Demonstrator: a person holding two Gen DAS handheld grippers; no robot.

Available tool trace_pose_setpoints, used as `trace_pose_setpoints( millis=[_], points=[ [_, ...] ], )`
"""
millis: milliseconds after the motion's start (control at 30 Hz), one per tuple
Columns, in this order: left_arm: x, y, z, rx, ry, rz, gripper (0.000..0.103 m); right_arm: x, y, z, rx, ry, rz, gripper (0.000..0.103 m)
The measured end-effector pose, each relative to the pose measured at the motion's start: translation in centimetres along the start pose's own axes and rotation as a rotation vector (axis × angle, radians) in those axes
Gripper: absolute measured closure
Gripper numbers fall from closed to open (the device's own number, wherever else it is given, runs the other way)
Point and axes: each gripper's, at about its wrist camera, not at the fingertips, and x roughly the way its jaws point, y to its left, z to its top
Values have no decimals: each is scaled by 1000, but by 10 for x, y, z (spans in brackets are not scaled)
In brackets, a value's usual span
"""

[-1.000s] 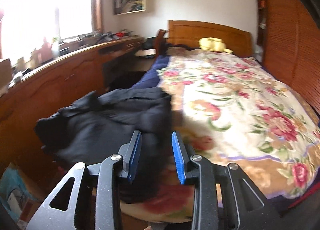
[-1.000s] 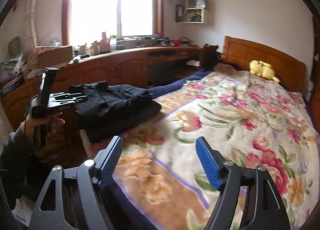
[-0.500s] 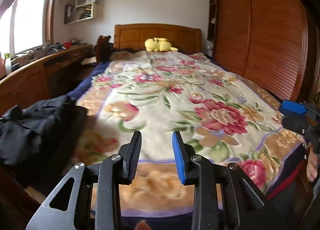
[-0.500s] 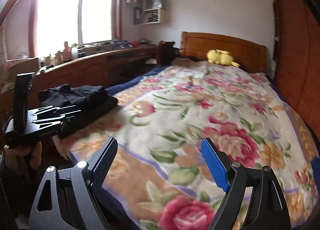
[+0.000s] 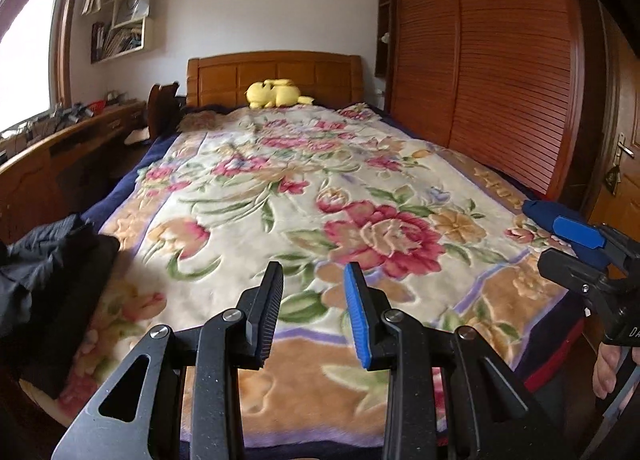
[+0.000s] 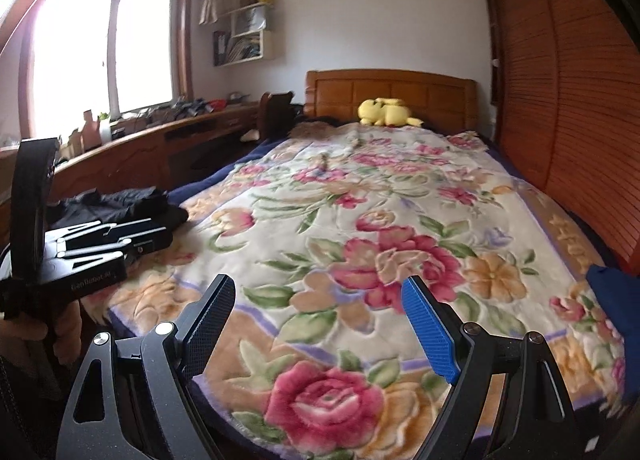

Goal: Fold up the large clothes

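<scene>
While the black clothes (image 5: 48, 260) lie stacked at the bed's (image 5: 320, 188) near-left corner, apparently folded, both the left gripper (image 5: 312, 300) and the right gripper (image 6: 320, 324) hang open and empty; blue cloth (image 6: 612, 292) at the right possibly remains.

Faint lettering on the left hand-held gripper (image 6: 120, 238) body, too blurred to read

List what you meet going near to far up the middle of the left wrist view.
left gripper → floral blanket → yellow plush toy → wooden headboard
</scene>
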Motion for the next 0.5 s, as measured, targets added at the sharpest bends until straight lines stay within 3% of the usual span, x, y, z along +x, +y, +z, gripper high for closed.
trace_pose_setpoints(
  millis=[267,500],
  points=[
    [-25,-22,21,-10,-60,-29,70,-42,-1,3,37,-97,-67,17],
    [-50,-24,29,-8,-113,-7,70,-62,0,-2,62,-158,-121,17]
  ],
)
